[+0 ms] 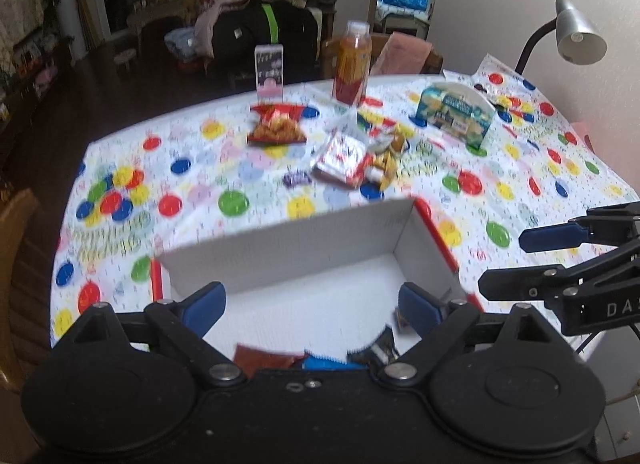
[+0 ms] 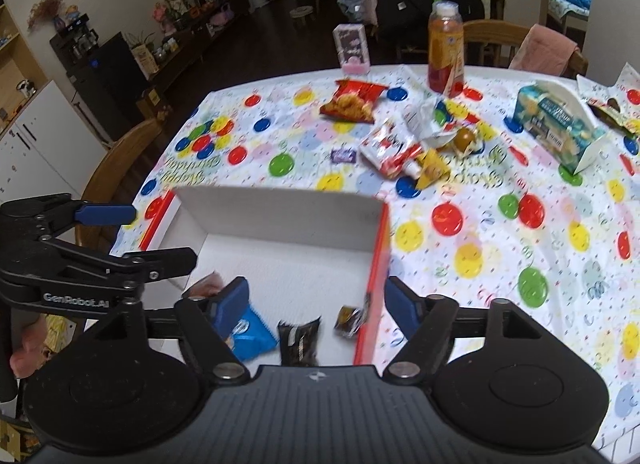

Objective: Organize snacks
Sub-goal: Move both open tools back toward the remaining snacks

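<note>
polka-dot plastic tablecloth under rectangular white cardboard box, both grippers spread apart, empty

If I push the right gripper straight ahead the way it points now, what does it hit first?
Probably the box's red right wall: the open right gripper straddles it. Depth is unclear; the far white wall comes next.

Box open on top, far half bare, 3 packets near front wall, snack pile crowding tablecloth beyond

Black tongs with blue pads, silver screws, white lettering.
</note>
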Tool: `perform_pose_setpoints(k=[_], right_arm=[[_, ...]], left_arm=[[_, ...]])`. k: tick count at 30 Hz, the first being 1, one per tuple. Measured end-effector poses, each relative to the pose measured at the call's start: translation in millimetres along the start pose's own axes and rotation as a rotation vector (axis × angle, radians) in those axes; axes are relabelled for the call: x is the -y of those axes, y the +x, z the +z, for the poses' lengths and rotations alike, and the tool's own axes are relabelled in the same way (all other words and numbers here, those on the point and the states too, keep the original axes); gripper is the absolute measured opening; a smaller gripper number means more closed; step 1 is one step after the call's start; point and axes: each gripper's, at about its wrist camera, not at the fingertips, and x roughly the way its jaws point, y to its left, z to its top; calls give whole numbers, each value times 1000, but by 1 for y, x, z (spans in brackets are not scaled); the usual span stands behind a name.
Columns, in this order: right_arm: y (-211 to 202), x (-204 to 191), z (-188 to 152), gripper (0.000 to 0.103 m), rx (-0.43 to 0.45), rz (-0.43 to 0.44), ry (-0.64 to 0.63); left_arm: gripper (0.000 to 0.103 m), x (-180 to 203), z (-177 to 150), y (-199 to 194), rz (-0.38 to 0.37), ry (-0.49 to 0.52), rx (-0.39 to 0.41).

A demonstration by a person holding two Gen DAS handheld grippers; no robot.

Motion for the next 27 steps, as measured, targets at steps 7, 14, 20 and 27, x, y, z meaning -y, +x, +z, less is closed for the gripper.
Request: perform_pose_setpoints(k=[7,14,20,27], right_arm=[[6,26,30,80,20,-15,6],[24,64,60,81,14,-39,7],[47,103,80,81,-14,-49,19],[82,135,98,81,-53,-45,3]], left_arm=[[102,6,31,9,6,-15,63],[102,7,66,40,31,-33,70],[102,2,92,79,55,-72,33],[102,2,121,127,61,-127,-26]])
